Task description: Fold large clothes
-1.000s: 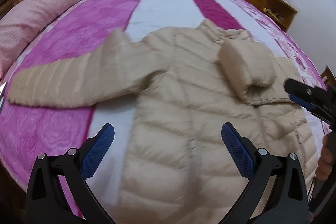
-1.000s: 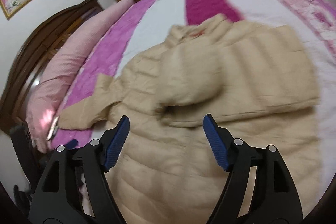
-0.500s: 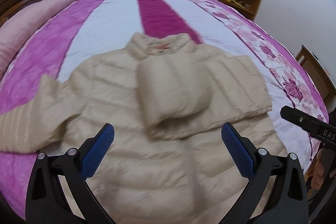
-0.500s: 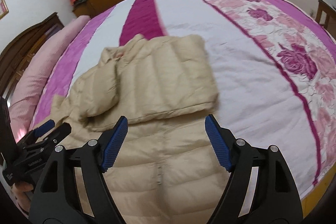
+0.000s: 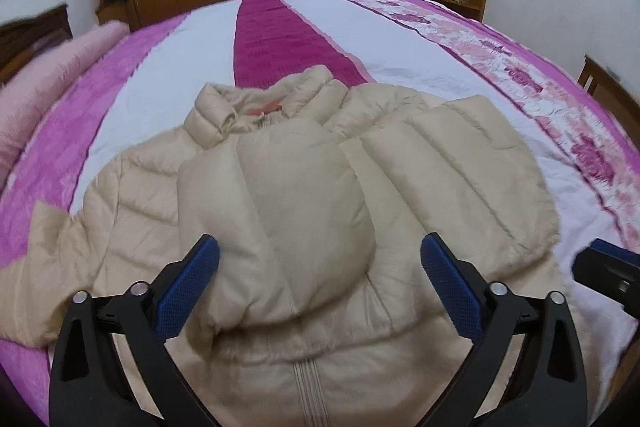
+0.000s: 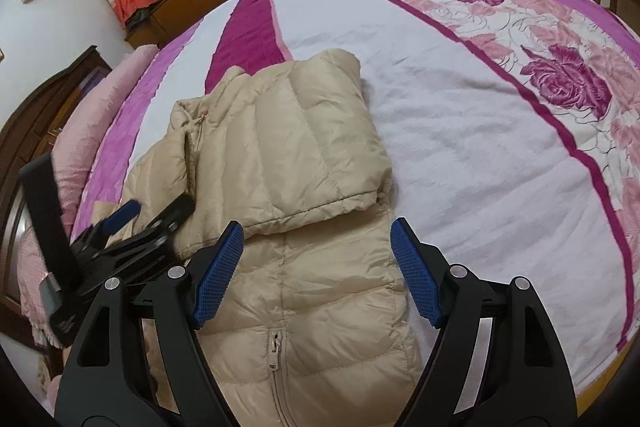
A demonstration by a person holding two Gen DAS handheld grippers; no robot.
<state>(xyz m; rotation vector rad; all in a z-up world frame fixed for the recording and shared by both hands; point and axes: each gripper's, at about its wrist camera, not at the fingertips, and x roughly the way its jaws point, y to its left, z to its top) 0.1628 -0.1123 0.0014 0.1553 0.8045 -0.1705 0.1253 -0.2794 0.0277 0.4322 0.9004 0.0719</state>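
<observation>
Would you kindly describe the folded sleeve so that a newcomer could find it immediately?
On the pink-striped bed lies a beige puffer jacket. The folded sleeve is the quilted flap laid across its chest below the collar, unlike the other sleeve, which lies stretched outward.

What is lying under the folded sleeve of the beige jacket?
The folded sleeve lies on the jacket chest; the zipper runs under its cuff. The bedspread beneath is hidden.

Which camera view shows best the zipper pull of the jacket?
The right wrist view: the zipper pull is sharp, low on the jacket. The left wrist view shows only the zipper line near the bottom edge, no pull.
</observation>
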